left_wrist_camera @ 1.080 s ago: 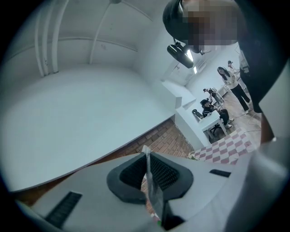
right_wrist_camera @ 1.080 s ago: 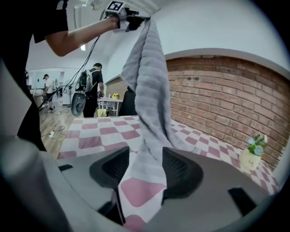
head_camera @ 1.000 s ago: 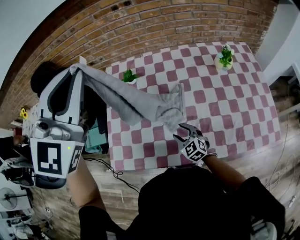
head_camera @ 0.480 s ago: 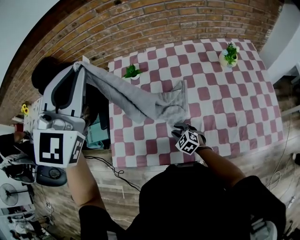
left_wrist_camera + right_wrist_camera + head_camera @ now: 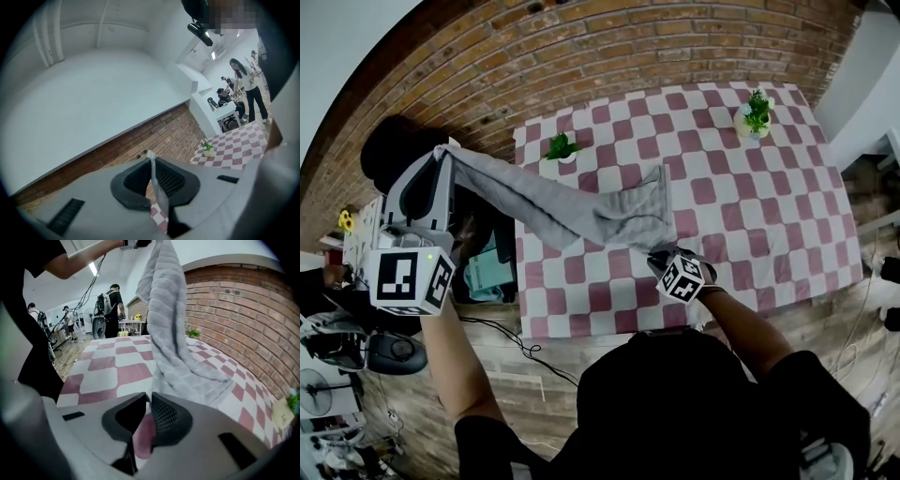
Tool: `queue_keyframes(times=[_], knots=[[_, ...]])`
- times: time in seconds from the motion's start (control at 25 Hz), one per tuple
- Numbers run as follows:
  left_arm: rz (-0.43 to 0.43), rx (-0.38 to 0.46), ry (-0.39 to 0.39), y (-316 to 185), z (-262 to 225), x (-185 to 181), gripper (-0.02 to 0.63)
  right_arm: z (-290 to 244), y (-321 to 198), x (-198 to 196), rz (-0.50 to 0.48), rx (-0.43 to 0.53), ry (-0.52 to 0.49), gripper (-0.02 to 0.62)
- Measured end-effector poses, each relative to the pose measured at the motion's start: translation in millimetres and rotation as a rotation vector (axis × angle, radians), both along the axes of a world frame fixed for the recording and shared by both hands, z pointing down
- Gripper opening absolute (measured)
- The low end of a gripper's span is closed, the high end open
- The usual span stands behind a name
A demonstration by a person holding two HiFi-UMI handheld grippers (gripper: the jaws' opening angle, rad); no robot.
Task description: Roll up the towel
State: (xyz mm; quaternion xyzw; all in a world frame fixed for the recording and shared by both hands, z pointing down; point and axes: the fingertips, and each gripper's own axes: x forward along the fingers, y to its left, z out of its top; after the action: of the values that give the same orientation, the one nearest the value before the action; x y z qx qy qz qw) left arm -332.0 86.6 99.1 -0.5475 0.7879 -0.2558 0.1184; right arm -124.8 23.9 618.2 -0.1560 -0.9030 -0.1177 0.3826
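Observation:
A grey towel (image 5: 553,202) stretches from my raised left gripper (image 5: 441,153) down onto the red-and-white checked table (image 5: 750,216). The left gripper is shut on the towel's corner, and the left gripper view shows a thin strip of cloth (image 5: 157,190) pinched between its pads. The towel's lower end lies crumpled on the table (image 5: 117,366). My right gripper (image 5: 660,256) points down at the near edge of the towel (image 5: 176,343). Its jaws are closing to a narrow slit, with that edge right at the tips (image 5: 149,398).
Two small potted plants stand on the table, one at the back left (image 5: 562,147) and one at the back right (image 5: 753,112). A brick wall (image 5: 609,56) runs behind. A black chair and floor equipment (image 5: 394,352) sit left of the table. People stand in the background.
My left gripper has sunk and drifted left with the towel's corner. My right gripper's jaws have gone from wide apart to nearly together and dipped to the towel's near edge.

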Motion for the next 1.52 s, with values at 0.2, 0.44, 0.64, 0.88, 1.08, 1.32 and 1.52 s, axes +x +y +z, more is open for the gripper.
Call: queue_keyframes(times=[0.2,0.44,0.64,0.88,1.08,1.32,1.52], knots=[[-0.115,0.001,0.063,29.5,29.4,-51.4,0.029,-66.6,-70.3,16.9,0.148,0.055,-0.153,0.037],[-0.213,0.021,0.145,52.5,67.8,-102.3,0.029,-181.8,-190.1,40.1,0.375,0.162,-0.401,0.037],[-0.242,0.009,0.217,43.9,95.9,-129.7,0.029,-249.5,-283.3,46.0,0.487,0.312,-0.479,0.037],[-0.241,0.001,0.222,-5.0,100.0,-150.7,0.028,-313.4,-400.8,56.7,0.686,0.38,-0.535,0.037],[-0.124,0.101,0.127,-29.3,62.1,-126.5,0.028,-400.1,-437.2,97.5,0.774,0.475,-0.742,0.038],[0.004,0.062,0.086,1.9,119.4,-70.1,0.028,-374.3,-403.9,168.1,0.774,0.46,-0.74,0.038],[0.04,-0.126,0.153,39.0,223.2,-23.3,0.028,-274.4,-365.0,218.8,0.827,0.319,-0.598,0.04]])
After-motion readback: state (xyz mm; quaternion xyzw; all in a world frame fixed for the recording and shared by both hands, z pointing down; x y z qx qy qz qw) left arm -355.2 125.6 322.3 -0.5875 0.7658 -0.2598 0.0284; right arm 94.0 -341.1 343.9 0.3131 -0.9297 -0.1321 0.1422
